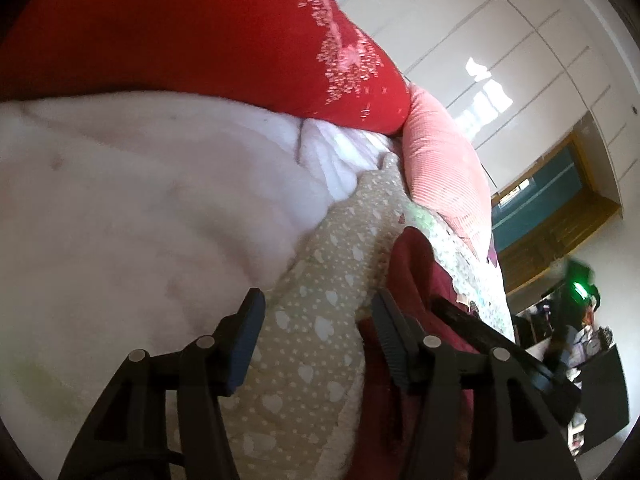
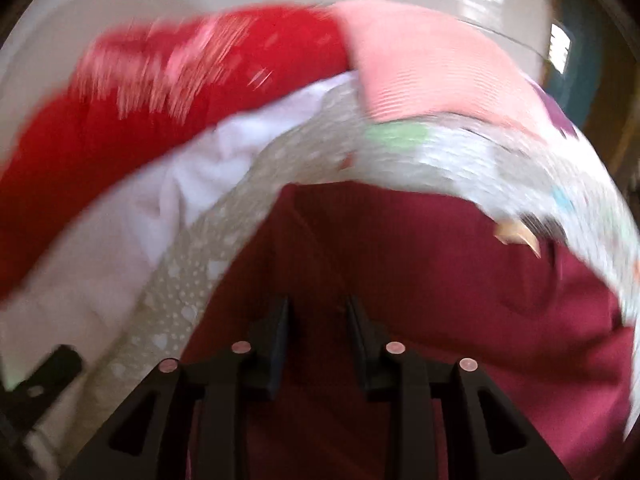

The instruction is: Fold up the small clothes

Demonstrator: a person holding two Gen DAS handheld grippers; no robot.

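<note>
A beige cloth with white hearts runs lengthwise between the fingers of my left gripper, which stands open; the pads do not press it. To its right lies a dark red garment. In the blurred right wrist view my right gripper hangs open over that dark red garment, with nothing pinched. The beige cloth curves along its left side. Part of the left gripper's finger shows at the lower left there.
A pale pink fleece, a bright red garment, a pink ribbed piece and a light patterned cloth are heaped around. White wardrobe doors and a wood-framed opening stand behind.
</note>
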